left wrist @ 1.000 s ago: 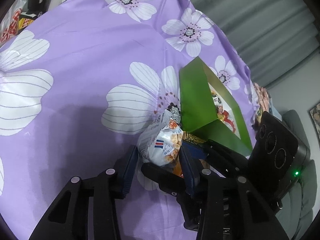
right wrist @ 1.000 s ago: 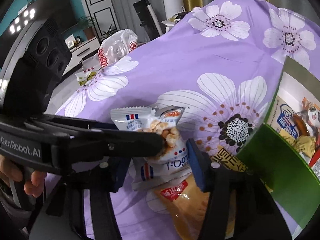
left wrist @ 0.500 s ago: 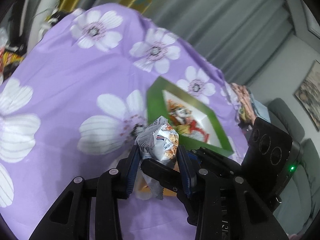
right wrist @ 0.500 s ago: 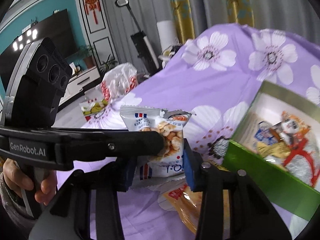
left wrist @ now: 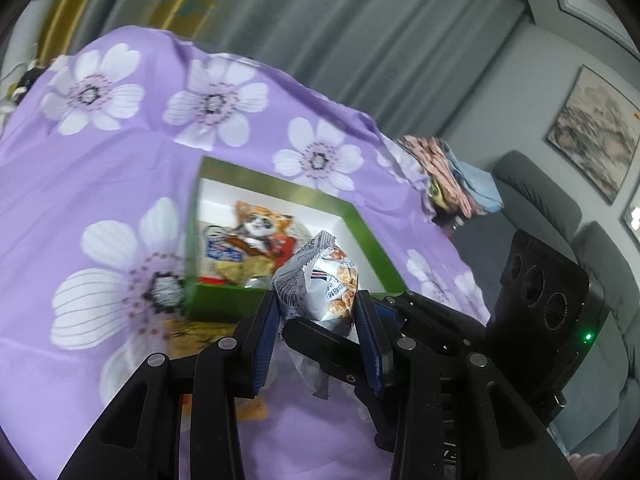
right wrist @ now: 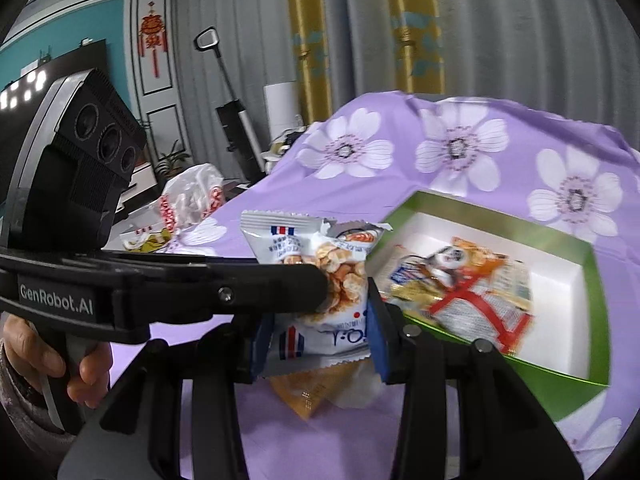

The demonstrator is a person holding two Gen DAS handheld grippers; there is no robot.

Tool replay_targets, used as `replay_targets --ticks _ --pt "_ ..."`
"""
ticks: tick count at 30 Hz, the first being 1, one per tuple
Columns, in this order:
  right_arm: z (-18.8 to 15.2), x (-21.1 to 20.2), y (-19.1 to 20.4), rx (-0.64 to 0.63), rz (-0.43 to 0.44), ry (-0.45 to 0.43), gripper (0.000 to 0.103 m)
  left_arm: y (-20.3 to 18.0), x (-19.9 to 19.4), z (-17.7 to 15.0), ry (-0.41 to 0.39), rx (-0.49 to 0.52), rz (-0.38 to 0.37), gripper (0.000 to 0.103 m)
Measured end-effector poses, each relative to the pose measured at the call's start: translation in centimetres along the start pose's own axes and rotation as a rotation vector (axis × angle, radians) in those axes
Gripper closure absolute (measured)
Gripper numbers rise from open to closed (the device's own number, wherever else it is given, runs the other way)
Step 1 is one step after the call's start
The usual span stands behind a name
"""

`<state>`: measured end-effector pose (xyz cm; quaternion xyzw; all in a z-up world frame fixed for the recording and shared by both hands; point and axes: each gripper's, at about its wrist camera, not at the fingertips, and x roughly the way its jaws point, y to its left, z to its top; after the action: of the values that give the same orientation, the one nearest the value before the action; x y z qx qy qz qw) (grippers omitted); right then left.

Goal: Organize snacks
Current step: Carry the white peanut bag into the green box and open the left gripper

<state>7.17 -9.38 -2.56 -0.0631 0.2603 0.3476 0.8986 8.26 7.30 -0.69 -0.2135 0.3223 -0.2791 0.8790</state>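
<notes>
Crinkled foil on the snack packet [left wrist: 320, 280], white with a printed window of golden puffs, serrated at both sealed ends. Pinched on 2 sides at once: left gripper [left wrist: 318, 312] clamped on the packet between blue ribbed pads, right gripper [right wrist: 318, 332] squeezing the same packet from across. Held in the air above the purple flowered cloth [left wrist: 100, 160], just short of the green box [left wrist: 224, 304].

Box of stiff card, rectangular, glossy green walls, white inside, part filled with wrappers [right wrist: 460, 280] smeared by blur; print unreadable. Near wall partly hidden behind the fingers [left wrist: 260, 344] in the left view.

Orange pouch [right wrist: 312, 392] flat on the cloth under the packet, mostly covered. Hand [right wrist: 52, 364] on the left tool's grip, cut by the frame.

Bare white floor at the box's far right corner. Cloth edge dropping off close behind the box.
</notes>
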Motion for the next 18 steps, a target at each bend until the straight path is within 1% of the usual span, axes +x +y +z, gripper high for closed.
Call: replay_targets --ticks 3,6,11,14,18 --pt "0.1 -0.9 -1.3 0.021 -0.033 -0.011 0.061 -1.1 1.2 0.6 0.014 0.016 -0.022 0.065" --pt "0.6 -1.5 -2.6 0.044 -0.067 -0.028 0.061 -2.4 2.6 1.7 0.031 0.06 -0.031 0.065" --pt "2.2 -1.6 -4.8 0.06 -0.128 -0.054 0.061 -3.6 4.8 4.5 0.041 0.114 -0.068 0.065" --pt "3.0 -1.0 -5.8 0.056 -0.139 -0.047 0.061 -3.3 5.7 5.5 0.037 0.12 -0.077 0.065" --pt "3.2 0.5 -6.8 0.057 -0.136 -0.005 0.061 -1.9 7.1 5.9 0.05 0.078 -0.079 0.065"
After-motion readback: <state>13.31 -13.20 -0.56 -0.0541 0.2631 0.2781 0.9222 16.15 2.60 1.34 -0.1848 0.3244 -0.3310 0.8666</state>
